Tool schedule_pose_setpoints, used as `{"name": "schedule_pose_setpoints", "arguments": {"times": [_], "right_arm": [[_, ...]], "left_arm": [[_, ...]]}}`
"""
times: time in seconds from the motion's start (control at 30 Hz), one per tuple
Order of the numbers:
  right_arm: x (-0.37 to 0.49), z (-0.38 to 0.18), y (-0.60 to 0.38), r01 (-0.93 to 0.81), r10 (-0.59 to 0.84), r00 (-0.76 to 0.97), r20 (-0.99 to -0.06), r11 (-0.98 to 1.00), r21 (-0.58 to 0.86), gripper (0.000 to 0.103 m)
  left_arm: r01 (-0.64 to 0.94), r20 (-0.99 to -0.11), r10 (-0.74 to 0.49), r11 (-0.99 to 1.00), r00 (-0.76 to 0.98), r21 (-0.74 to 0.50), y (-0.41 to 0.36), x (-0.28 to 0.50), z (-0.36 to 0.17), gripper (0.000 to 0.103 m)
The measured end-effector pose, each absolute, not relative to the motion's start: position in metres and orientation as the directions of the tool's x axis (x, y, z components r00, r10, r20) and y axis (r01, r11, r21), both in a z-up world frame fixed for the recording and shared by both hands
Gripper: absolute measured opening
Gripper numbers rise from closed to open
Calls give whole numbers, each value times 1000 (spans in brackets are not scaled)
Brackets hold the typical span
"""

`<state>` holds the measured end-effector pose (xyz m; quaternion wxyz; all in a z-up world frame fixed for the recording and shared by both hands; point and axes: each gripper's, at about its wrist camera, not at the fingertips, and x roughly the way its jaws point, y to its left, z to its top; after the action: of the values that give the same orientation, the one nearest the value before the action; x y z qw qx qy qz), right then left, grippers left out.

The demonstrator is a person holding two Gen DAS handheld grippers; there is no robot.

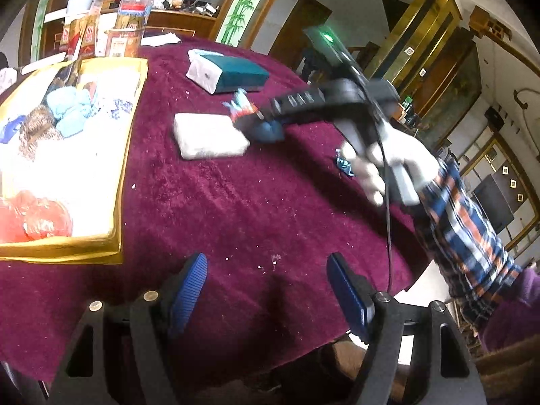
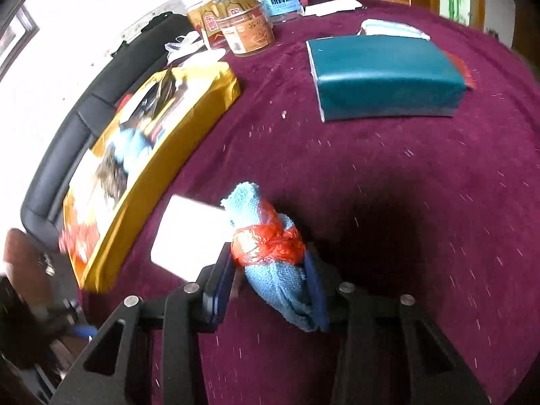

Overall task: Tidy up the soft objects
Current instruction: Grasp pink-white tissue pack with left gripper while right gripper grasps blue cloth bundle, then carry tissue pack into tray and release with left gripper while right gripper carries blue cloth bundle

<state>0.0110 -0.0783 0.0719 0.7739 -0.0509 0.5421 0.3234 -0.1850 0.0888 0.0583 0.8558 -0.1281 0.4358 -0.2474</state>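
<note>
My right gripper (image 2: 268, 260) is shut on a light blue cloth bundle (image 2: 246, 202) tied round with red plastic, held just above the purple tablecloth (image 2: 405, 202). In the left wrist view that gripper (image 1: 249, 119) hangs over a white soft pack (image 1: 209, 138), and a hand in a plaid sleeve (image 1: 469, 222) holds it. A yellow box (image 1: 130, 155) at the left holds light blue cloths (image 1: 69, 108), a brown fuzzy piece and a red bag. My left gripper (image 1: 266, 287) stands open near the table's front edge with nothing between its fingers.
A teal pack (image 2: 384, 77) lies at the back, with face masks (image 2: 391, 28) behind it. Several jars (image 2: 246, 30) stand at the far edge. A small blue wrapper (image 1: 344, 165) lies to the right. A black sofa (image 2: 67, 135) runs beyond the yellow box (image 2: 141, 185).
</note>
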Motion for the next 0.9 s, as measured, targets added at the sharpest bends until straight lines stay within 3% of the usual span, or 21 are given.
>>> {"name": "schedule_pose_setpoints", "arguments": {"times": [0.2,0.3,0.5,0.73,0.9], "right_arm": [[-5,75,-121,-434,288,351,-891,893,118,39],[-4,65,-145,-354,359,342,-868,905,235,39],[-9,54,-158,-321,479,430,-766,874,366,40],[-9,55,-156,-334,505,428,-750,859,388,46],[-10,56,-154,-342,506,433,-746,858,383,47]], "left_arm": [[336,-681,-506,862,529,-379,82,-181,73,77],[363,-690,-484,872,539,-328,78,-168,82,77],[464,-759,-363,881,540,-91,50,-117,91,77],[538,-832,-201,832,517,133,24,-55,68,78],[563,-849,-162,806,503,180,20,-25,49,81]]}}
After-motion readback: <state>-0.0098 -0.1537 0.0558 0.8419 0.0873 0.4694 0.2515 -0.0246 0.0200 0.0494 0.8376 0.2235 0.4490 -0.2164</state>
